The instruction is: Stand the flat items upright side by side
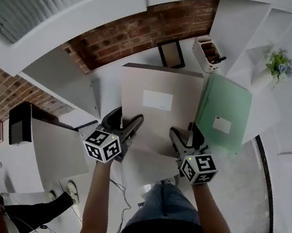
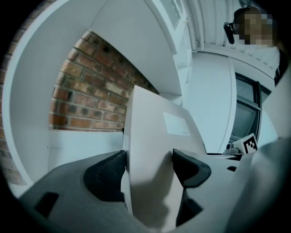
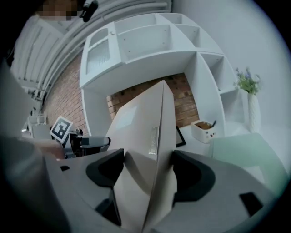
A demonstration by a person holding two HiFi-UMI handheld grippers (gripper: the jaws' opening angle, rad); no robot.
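Observation:
A thick beige folder (image 1: pixel 159 101) with a white label is lifted off the white table and tilted, its near edge held at both corners. My left gripper (image 1: pixel 128 128) is shut on the near left corner, and the folder (image 2: pixel 154 136) fills the gap between its pads. At the near right corner my right gripper (image 1: pixel 182 139) is shut on the folder's spine edge (image 3: pixel 148 136). A pale green folder (image 1: pixel 223 117) lies flat on the table to the right, also seen in the right gripper view (image 3: pixel 243 157).
At the back of the table stand a white pen holder (image 1: pixel 208 53), a black picture frame (image 1: pixel 171 53) and a vase of flowers (image 1: pixel 275 65) against a brick wall and white shelves (image 3: pixel 150 41). A person's legs (image 1: pixel 37 211) show at lower left.

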